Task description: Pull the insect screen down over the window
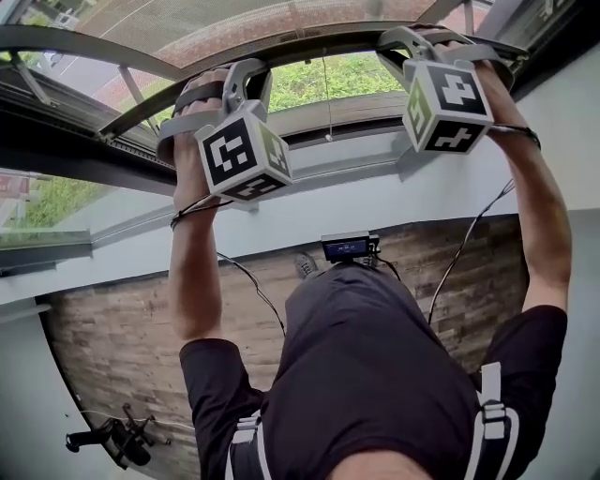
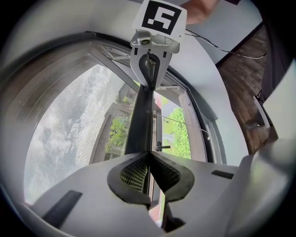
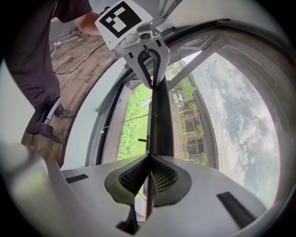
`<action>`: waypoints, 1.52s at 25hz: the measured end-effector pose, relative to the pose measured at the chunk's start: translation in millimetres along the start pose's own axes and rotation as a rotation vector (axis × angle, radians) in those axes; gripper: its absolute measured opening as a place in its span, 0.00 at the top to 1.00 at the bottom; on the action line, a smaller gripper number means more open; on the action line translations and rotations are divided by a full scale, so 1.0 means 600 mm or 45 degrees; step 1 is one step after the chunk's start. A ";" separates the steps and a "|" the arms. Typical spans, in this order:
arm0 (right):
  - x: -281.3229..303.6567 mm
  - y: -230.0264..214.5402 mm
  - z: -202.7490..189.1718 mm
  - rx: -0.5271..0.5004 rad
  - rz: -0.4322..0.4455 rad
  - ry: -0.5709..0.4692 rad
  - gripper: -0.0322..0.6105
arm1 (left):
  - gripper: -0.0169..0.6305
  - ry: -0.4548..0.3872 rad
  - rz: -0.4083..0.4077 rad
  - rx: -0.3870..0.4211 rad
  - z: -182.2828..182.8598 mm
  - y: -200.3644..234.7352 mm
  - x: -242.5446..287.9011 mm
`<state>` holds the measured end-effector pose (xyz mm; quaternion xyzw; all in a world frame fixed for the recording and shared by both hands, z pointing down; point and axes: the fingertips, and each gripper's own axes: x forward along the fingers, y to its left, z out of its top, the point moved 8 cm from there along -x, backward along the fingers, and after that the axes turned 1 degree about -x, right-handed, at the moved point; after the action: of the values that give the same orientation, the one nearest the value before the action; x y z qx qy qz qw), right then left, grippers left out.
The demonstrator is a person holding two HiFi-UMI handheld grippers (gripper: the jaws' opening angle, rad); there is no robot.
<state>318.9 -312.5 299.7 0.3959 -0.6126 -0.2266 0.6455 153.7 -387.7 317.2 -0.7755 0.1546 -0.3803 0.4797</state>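
Observation:
The insect screen's grey mesh (image 1: 234, 23) covers the upper part of the window, ending in a dark bottom bar (image 1: 309, 45) that runs across the head view. My left gripper (image 1: 220, 84) is shut on that bar towards its left end, and my right gripper (image 1: 422, 39) is shut on it towards the right. In the left gripper view the jaws (image 2: 147, 172) pinch the bar (image 2: 141, 115), with mesh (image 2: 69, 125) on one side. The right gripper view shows the same grip (image 3: 149, 173) on the bar (image 3: 161, 111), mesh (image 3: 231, 115) to its right.
Below the bar the window opening shows green lawn (image 1: 347, 80). A thin pull cord (image 1: 326, 103) hangs from the bar. A white sill (image 1: 309, 206) lies under the window, above a wooden floor (image 1: 112, 347). Cables (image 1: 253, 286) trail from the grippers. A dark stand (image 1: 112, 439) lies on the floor.

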 end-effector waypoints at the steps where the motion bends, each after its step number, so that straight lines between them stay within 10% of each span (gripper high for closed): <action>1: 0.003 0.001 0.001 0.000 0.006 0.008 0.92 | 0.94 0.005 -0.013 0.001 -0.002 -0.002 0.002; 38: 0.212 0.268 -0.012 0.081 0.174 0.093 0.92 | 0.94 0.170 -0.360 -0.149 -0.073 -0.281 0.150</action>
<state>313.3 -315.9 504.7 0.3816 -0.6212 -0.1479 0.6683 160.0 -386.6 513.3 -0.7892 0.0974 -0.4850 0.3639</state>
